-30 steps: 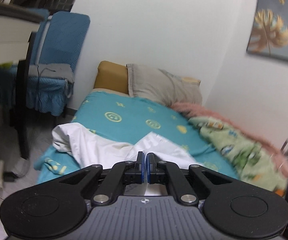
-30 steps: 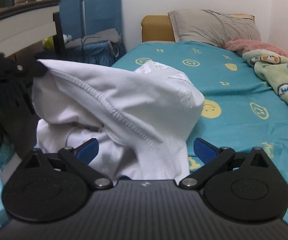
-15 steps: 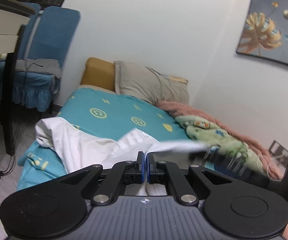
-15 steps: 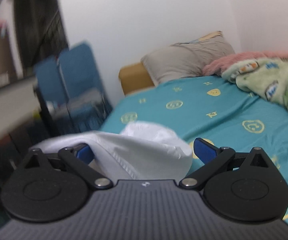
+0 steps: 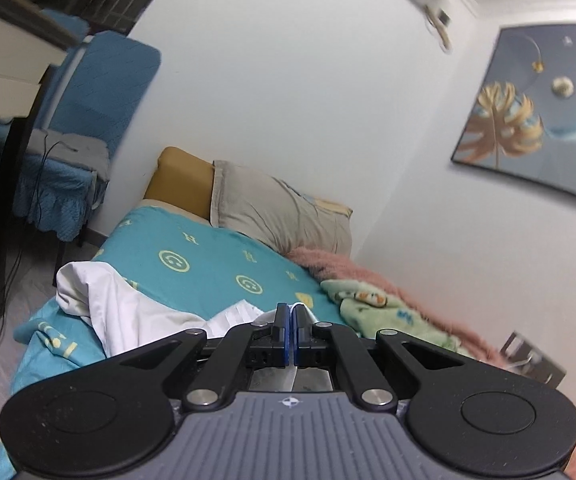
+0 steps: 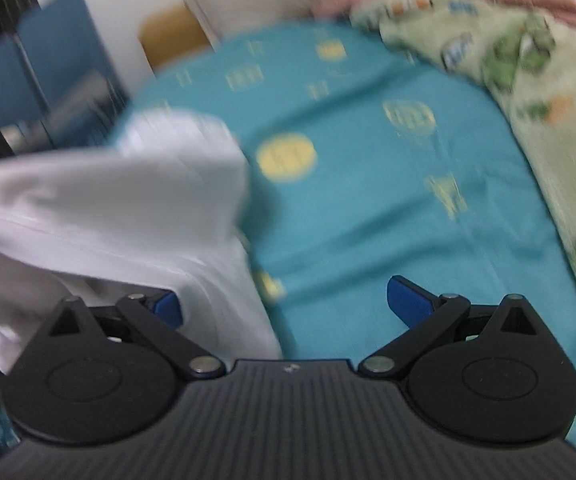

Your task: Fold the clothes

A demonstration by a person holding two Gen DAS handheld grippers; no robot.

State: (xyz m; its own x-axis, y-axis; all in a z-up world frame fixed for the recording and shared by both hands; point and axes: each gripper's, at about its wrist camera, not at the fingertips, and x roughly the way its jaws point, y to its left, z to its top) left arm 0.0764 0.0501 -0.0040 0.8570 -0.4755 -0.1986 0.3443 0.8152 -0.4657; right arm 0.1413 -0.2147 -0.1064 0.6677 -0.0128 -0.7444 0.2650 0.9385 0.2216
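Left gripper (image 5: 290, 334): blue-padded fingers pressed together, a thin edge of white garment (image 5: 136, 312) pinched between them, white fabric showing just past the tips and again under the pads. From that pinch, cloth running left and away in loose folds, bunched in a rumpled heap at the near left edge of the bed (image 5: 216, 264), partly draped over the side toward the floor.

Right gripper (image 6: 284, 300): fingers spread wide, blue pads far apart, nothing clamped between them. White garment (image 6: 100, 208) lying across the left side of that view, overlapping the left finger (image 6: 168, 306) and reaching partly into the gap; right finger (image 6: 406, 300) over bare teal sheet. Whether the cloth touches the left pad or only hangs in front of it, cannot tell. View heavily blurred.

Bed covered with a teal sheet printed with yellow smiley faces and letter marks. At the far end, a mustard-yellow cushion (image 5: 180, 182) against the wall, with a grey pillow (image 5: 276, 216) just to its right, overlapping it. Along the right side of the bed, a light green printed blanket (image 5: 384, 316) lying over a pink fuzzy blanket (image 5: 368, 276) next to the wall. On the right wall, a framed picture (image 5: 536, 120) of a golden leaf on blue. Far left, beyond the bed, a blue-covered chair (image 5: 88, 120) with grey cloth and a dark cable on the seat.
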